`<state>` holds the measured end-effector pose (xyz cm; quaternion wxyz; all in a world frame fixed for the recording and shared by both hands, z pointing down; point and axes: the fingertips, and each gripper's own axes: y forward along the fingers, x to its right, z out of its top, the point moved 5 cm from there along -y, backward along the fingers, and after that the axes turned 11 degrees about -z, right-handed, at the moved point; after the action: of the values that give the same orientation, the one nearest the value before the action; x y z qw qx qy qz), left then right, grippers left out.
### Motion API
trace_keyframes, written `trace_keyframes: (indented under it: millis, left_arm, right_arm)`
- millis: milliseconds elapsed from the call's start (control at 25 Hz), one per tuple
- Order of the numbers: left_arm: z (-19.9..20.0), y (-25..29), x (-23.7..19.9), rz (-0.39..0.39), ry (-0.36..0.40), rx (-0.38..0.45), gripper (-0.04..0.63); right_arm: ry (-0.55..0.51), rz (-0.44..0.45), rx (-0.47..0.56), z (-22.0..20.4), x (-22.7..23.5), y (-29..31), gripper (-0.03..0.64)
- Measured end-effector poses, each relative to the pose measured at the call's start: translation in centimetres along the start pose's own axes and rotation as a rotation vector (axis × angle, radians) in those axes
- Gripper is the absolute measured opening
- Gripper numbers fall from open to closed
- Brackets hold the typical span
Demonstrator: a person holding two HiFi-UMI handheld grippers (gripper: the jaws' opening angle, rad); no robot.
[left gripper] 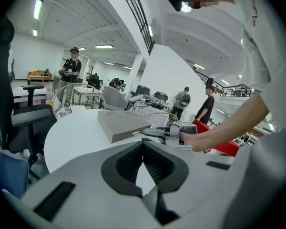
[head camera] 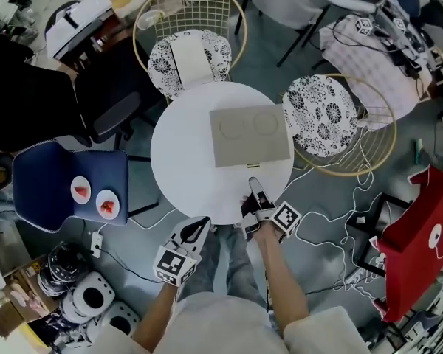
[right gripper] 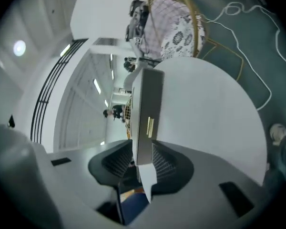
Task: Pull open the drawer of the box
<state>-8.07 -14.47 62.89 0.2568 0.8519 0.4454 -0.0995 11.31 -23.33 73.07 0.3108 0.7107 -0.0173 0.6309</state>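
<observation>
Fingers (left gripper: pixel 126 162) of the left gripper (head camera: pixel 204 224) meet at their tips with nothing between them, and the gripper hangs just off the near rim of the round white table (head camera: pixel 179 161). To its right, the right gripper (head camera: pixel 253 183) lies rolled on its side. Its jaws stand apart and empty, aimed at the small brass handle (head camera: pixel 252 166) on the near face of the flat grey box (head camera: pixel 249 135), close to it but not gripping.

The box sits on the table's right half. Its drawer (right gripper: pixel 151 97) looks shut flush, so the whole pull seems left to do: close on the handle, then draw it toward the person.

The tabletop is otherwise bare. Around it, from the left, are a blue chair (head camera: pixel 66 179), wire chairs (head camera: pixel 332 116) with patterned cushions, loose white cables (head camera: pixel 332 220) on the grey floor (head camera: pixel 317 57), and a red chair (head camera: pixel 413 249).
</observation>
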Motion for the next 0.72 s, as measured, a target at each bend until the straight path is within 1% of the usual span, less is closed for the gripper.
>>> trace_keyframes:
  millis: [80, 160, 320, 480, 720]
  left_arm:
    - [0.0, -0.2, -0.2, 0.002, -0.007, 0.001, 0.012]
    - [0.0, -0.3, -0.4, 0.002, -0.01, 0.001, 0.012]
    - [0.0, -0.4, -0.5, 0.003, -0.013, -0.003, 0.012]
    - [0.0, -0.5, -0.8, 0.006, -0.015, -0.002, 0.012]
    - [0.0, -1.0, -1.3, 0.019, -0.011, -0.011, 0.012]
  right_arm:
    - [0.12, 0.013, 0.054, 0.5, 0.3, 0.2, 0.141]
    - [0.174, 0.022, 0.093, 1.0, 0.7, 0.5, 0.163]
    - [0.17, 0.002, 0.123, 1.8, 1.3, 1.2, 0.164]
    - [0.168, -0.001, 0.131, 2.2, 1.4, 1.8, 0.164]
    - [0.177, 0.032, 0.152, 2.6, 0.9, 2.9, 0.161]
